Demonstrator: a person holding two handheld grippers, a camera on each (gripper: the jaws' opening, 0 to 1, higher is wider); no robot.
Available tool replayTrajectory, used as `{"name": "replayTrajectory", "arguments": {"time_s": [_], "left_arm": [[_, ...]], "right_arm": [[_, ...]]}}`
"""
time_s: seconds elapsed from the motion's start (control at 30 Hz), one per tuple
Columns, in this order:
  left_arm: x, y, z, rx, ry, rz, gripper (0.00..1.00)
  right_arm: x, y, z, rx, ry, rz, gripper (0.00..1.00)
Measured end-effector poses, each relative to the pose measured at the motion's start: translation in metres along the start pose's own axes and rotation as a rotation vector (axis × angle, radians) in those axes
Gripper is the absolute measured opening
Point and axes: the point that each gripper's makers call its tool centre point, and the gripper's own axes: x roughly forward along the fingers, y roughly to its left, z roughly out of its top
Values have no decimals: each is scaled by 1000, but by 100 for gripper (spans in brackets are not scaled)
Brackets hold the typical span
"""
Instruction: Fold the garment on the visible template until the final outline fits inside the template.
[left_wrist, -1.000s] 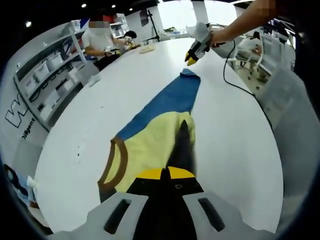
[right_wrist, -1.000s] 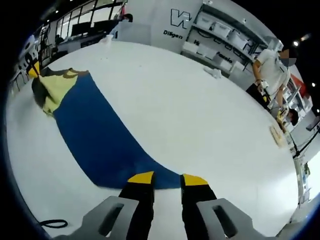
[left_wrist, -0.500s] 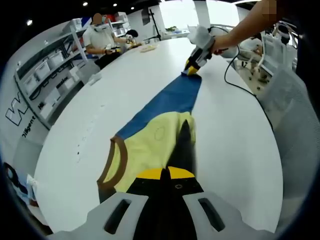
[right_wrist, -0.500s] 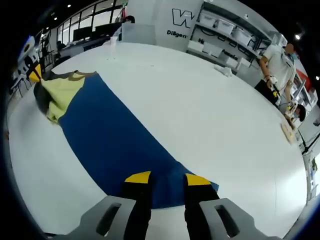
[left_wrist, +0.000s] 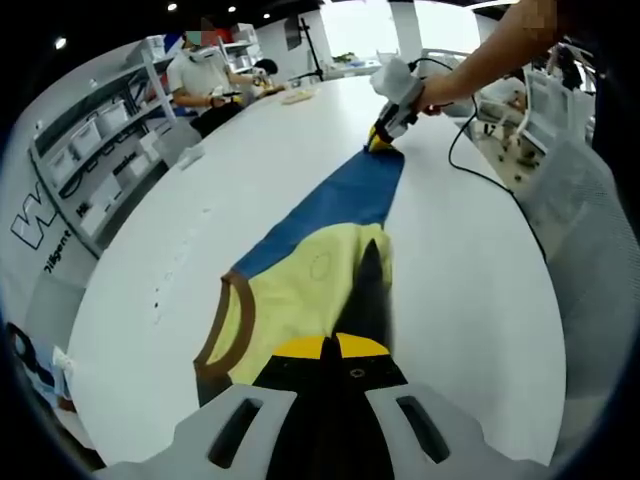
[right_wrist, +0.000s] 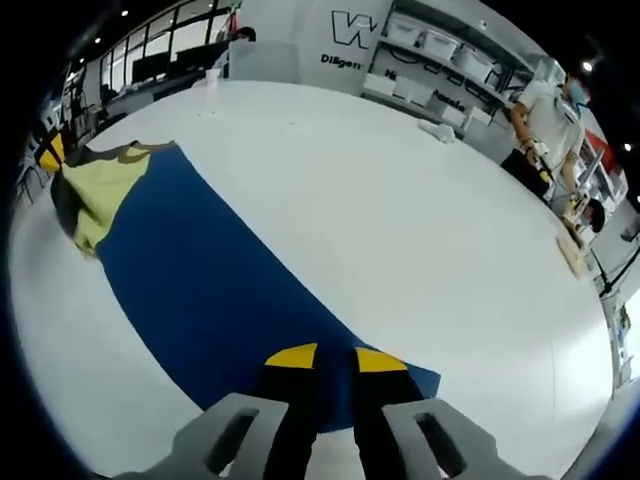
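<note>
- On the white tabletop (left_wrist: 470, 290), your left claw (left_wrist: 330, 350) pinches the soft, limp shirt (left_wrist: 310, 270) at its yellow end.
- Right claw (right_wrist: 325, 358), jaws narrow, sits over the blue hem; whether it grips, I cannot tell.

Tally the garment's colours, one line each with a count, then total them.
Blue panel: 1
Yellow panel: 1
Brown collar band: 1
Black strip: 1
Total: 4 colours on 1 garment
</note>
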Motion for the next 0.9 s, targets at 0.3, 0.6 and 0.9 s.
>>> {"name": "replayTrajectory", "arguments": {"time_s": [0.3, 0.6, 0.9], "left_arm": [[0, 0, -1, 3, 3, -2, 10], [1, -1, -1, 7, 3, -3, 10], [2, 0, -2, 5, 3, -2, 10]], "right_arm": [[-14, -8, 7, 6, -28, -29, 0], [-34, -12, 3, 27, -66, -51, 0], [-49, -17, -17, 47, -57, -74, 0]]}}
